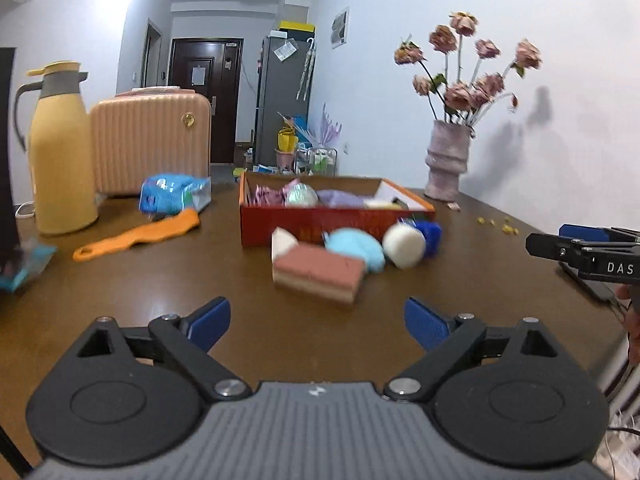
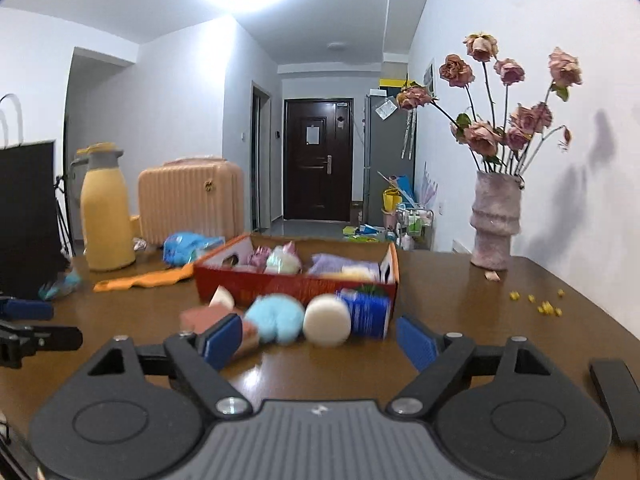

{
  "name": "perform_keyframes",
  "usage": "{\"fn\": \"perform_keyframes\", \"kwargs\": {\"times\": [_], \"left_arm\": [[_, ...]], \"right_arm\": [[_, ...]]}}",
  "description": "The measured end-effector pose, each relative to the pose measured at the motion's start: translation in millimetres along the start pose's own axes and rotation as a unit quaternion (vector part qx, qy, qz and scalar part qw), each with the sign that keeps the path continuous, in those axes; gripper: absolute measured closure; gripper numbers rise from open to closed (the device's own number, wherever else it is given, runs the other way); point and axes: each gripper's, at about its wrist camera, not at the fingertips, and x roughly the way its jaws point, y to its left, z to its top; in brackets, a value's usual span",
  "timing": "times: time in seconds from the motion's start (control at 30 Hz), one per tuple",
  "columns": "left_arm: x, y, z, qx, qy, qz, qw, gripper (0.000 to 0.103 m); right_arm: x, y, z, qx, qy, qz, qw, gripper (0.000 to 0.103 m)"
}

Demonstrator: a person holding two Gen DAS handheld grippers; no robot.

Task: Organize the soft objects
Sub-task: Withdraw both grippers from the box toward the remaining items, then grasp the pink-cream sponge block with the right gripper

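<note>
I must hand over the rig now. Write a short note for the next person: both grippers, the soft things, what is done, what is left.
Left gripper: open, empty.
Right gripper: open, empty.
Red box on the table already holds several soft items.
Still outside, in front of the box: layered sponge, light blue puff, white round sponge, blue item, small white wedge.
Left: put these five into the box.

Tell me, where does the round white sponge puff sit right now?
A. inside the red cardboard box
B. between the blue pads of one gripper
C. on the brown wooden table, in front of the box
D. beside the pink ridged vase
C: the round white sponge puff lies on the brown wooden table just in front of the red cardboard box, next to a fluffy light-blue puff.
</note>
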Motion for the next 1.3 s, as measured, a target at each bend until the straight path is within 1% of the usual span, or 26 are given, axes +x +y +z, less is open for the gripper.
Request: {"fn": "perform_keyframes", "kwargs": {"times": [0.07,0.13,0.23,0.33,0.4,0.5,0.6,0.67,0.7,0.73,0.77,0.8,0.83,0.9,0.93,0.97,1.07,1.13,1.17,1.2,1.23,1.3], "left_arm": [[-20.0,-2.4,-12.1,0.003,-0.006,0.001,1.0000,0.007],[-39.6,-1.7,-20.8,0.001,-0.014,-0.001,0.9999,0.006],[-58.4,2.9,-24.1,-0.008,-0.021,-0.002,0.9997,0.006],[-61.3,3.9,-20.4,-0.005,-0.030,0.002,0.9995,0.006],[-57.4,4.1,-18.7,-0.009,-0.030,-0.003,0.9995,0.006],[-46.7,6.2,-17.6,-0.011,-0.027,-0.016,0.9995,0.006],[-18.9,17.4,-12.3,-0.019,-0.024,-0.035,0.9989,0.006],[9.0,28.8,-3.7,-0.029,-0.010,-0.035,0.9989,0.006],[26.6,35.7,3.7,-0.034,-0.002,-0.033,0.9988,0.009],[41.3,40.8,11.0,-0.040,0.005,-0.030,0.9987,0.014],[56.2,45.9,18.3,-0.046,0.013,-0.032,0.9983,0.015],[74.3,52.2,26.2,-0.051,0.025,-0.042,0.9975,0.020],[91.7,57.7,32.5,-0.058,0.037,-0.047,0.9965,0.025],[127.0,67.7,43.9,-0.070,0.061,-0.050,0.9944,0.030],[144.4,72.5,48.6,-0.079,0.070,-0.048,0.9932,0.031],[160.2,77.5,52.5,-0.089,0.077,-0.051,0.9917,0.031],[202.6,92.5,57.7,-0.127,0.097,-0.087,0.9833,0.033],[224.1,97.3,57.8,-0.144,0.108,-0.104,0.9781,0.039],[233.2,98.7,56.3,-0.149,0.115,-0.112,0.9756,0.041],[240.8,101.0,54.1,-0.153,0.123,-0.123,0.9728,0.045],[246.4,103.4,51.5,-0.160,0.130,-0.133,0.9696,0.053],[253.8,107.5,45.0,-0.174,0.154,-0.154,0.9603,0.063]], "right_arm": [[-24.1,6.1,-16.1,0.009,-0.004,-0.004,1.000,0.019],[-47.3,8.8,-31.6,0.016,-0.008,0.003,1.000,0.018],[-70.2,6.6,-46.0,0.032,-0.009,-0.006,0.999,0.018],[-76.6,4.9,-47.0,0.029,-0.009,-0.012,0.999,0.018],[-74.8,4.3,-43.7,0.032,-0.014,-0.018,0.999,0.018],[-68.4,5.0,-41.8,0.041,-0.016,-0.006,0.999,0.018],[-49.4,6.7,-41.6,0.044,-0.004,0.020,0.999,0.019],[-25.5,7.7,-39.7,0.051,0.013,0.033,0.998,0.024],[-13.1,8.7,-38.3,0.055,0.022,0.038,0.998,0.026],[2.0,9.9,-36.1,0.060,0.032,0.043,0.997,0.029],[13.4,11.7,-34.5,0.063,0.038,0.049,0.996,0.034],[27.3,13.3,-31.8,0.068,0.046,0.054,0.995,0.038],[39.4,15.2,-29.7,0.074,0.053,0.059,0.994,0.045],[66.3,18.5,-23.5,0.089,0.069,0.077,0.991,0.055],[78.4,19.6,-21.0,0.095,0.076,0.088,0.989,0.065],[92.7,19.8,-18.9,0.105,0.086,0.097,0.986,0.071],[131.9,19.0,-16.6,0.142,0.105,0.108,0.978,0.072],[155.3,18.4,-17.0,0.166,0.113,0.118,0.972,0.072],[164.9,18.9,-17.7,0.179,0.115,0.123,0.969,0.070],[175.0,18.1,-19.2,0.195,0.113,0.128,0.966,0.070],[185.0,17.6,-21.0,0.207,0.115,0.137,0.962,0.070],[200.4,17.5,-24.7,0.222,0.122,0.150,0.956,0.070]]}}
